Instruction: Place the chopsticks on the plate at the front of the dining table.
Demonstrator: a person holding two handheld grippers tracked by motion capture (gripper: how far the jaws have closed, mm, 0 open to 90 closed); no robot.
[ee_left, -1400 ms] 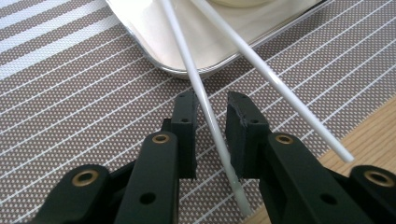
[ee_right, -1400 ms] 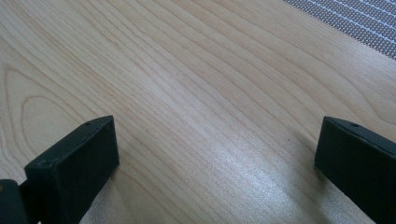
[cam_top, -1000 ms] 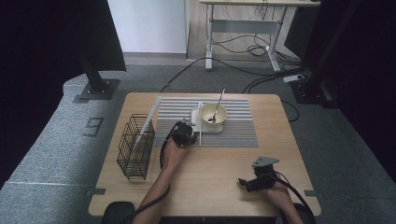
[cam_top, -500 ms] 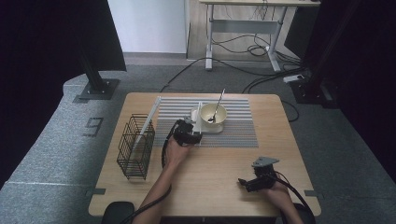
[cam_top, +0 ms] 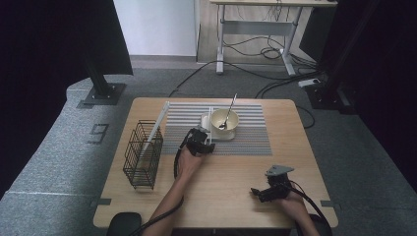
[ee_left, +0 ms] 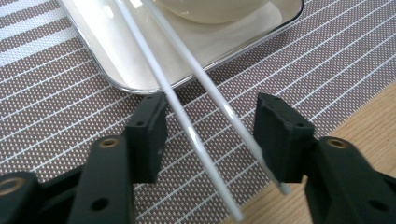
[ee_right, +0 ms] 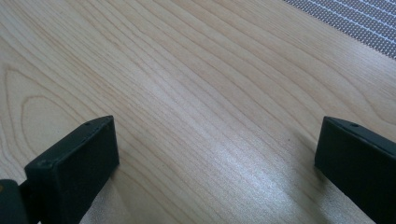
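Observation:
Two white chopsticks point(ee_left: 187, 126) lie side by side, their far ends on the white tray point(ee_left: 116, 65) and their near ends on the striped placemat point(ee_left: 56, 116). My left gripper point(ee_left: 210, 126) straddles both, and its jaws have just been closing with the chopsticks between them; the pads stand close beside them without a clear squeeze. In the high view the left gripper point(cam_top: 207, 141) sits at the tray's point(cam_top: 206, 120) near left corner, beside a cream bowl point(cam_top: 224, 119) holding a spoon point(cam_top: 228, 110). My right gripper point(cam_top: 256, 191) rests open over bare wood point(ee_right: 187, 70) at the front right.
A black wire basket point(cam_top: 142, 155) stands at the table's left with a long white stick point(cam_top: 156, 125) leaning out of it. The placemat point(cam_top: 251, 137) covers the far middle of the table. Cables trail from both grippers toward the front edge.
The left gripper has edged slightly right toward the tray. The right hand has stayed put.

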